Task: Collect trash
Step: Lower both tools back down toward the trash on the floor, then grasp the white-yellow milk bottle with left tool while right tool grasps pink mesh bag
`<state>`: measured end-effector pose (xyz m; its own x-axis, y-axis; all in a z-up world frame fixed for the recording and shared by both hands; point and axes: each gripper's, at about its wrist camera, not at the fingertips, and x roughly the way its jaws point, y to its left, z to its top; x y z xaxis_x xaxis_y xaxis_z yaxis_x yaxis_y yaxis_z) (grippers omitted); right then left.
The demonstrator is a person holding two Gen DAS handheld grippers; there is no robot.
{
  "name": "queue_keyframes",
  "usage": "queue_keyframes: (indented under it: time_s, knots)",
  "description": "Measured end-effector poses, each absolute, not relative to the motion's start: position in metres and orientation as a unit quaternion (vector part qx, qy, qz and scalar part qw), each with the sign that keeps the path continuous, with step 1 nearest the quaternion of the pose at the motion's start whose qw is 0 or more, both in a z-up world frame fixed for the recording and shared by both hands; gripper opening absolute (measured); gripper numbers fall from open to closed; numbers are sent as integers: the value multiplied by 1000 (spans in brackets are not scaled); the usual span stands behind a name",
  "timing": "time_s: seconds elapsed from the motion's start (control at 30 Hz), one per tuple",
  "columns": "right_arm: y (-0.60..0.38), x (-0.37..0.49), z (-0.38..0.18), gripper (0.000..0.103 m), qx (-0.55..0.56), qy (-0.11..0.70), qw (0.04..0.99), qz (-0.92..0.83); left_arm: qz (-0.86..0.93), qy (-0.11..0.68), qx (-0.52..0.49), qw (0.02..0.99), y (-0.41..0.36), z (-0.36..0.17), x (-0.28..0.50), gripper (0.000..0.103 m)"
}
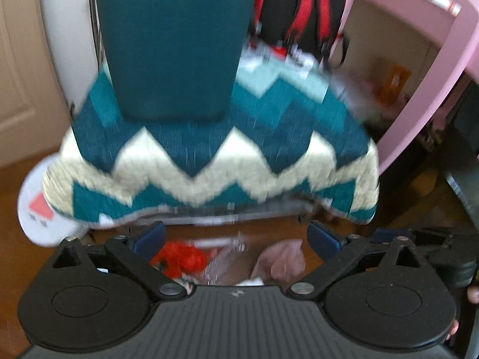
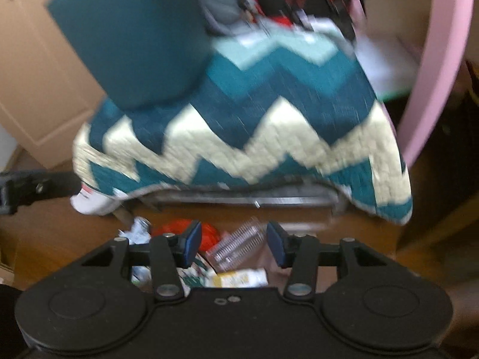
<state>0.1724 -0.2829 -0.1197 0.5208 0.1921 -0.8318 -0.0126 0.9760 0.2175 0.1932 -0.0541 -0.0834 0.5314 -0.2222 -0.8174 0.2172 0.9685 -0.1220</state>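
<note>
Closest in the left wrist view, the left gripper (image 1: pixel 236 239) points steeply down at a wooden floor (image 1: pixel 18 215), its blue pads set wide apart with nothing between them. Below the gap lies the trash: a crumpled red wrapper (image 1: pixel 179 258), a clear ribbed plastic piece (image 1: pixel 223 257) and a pale pink crumpled bag (image 1: pixel 284 261). All are blurred.

In the right wrist view, the right gripper (image 2: pixel 232 243) also tilts down over the same litter, fingers parted and gripping nothing. The clear ribbed plastic piece (image 2: pixel 239 246) lies between the pads but apart from them, its long axis running diagonally from lower left up to the right. Left of it sit the red wrapper (image 2: pixel 209 234) and a crumpled white-and-silver scrap (image 2: pixel 137 230). Nearer the gripper body lies a flat yellowish packet (image 2: pixel 239 278), long axis roughly side to side, beside a green-and-white wrapper (image 2: pixel 194 275) — any print on them is too smeared to read.

Beyond the trash, a teal-and-cream zigzag blanket (image 1: pixel 209 155) hangs over a low dark frame (image 2: pixel 239 199). A plain teal cushion (image 1: pixel 170 45) stands on it. A white bag with a red patch (image 1: pixel 39 209) pokes out at the blanket's left edge; its marking cannot be read. Farther back — a red-and-black backpack (image 1: pixel 299 9) and a pink shelf unit (image 1: pixel 434 59).
</note>
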Motion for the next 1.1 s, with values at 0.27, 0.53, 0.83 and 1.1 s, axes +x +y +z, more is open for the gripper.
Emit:
queue_keyframes:
  time_s: [0.27, 0.53, 0.83, 1.1]
  knots:
    - [-307, 208, -211, 48, 131, 556, 821, 1, -128, 534, 43, 835, -74, -183, 220, 101]
    - [-319, 245, -285, 48, 164, 605, 778, -34, -162, 575, 113, 794, -104, -271, 245, 101]
    - [-326, 281, -362, 48, 214, 638, 736, -75, -198, 619, 175, 739, -127, -367, 254, 101]
    - [-328, 306, -417, 48, 239, 655, 709, -105, -257, 618, 242, 703, -153, -430, 234, 101]
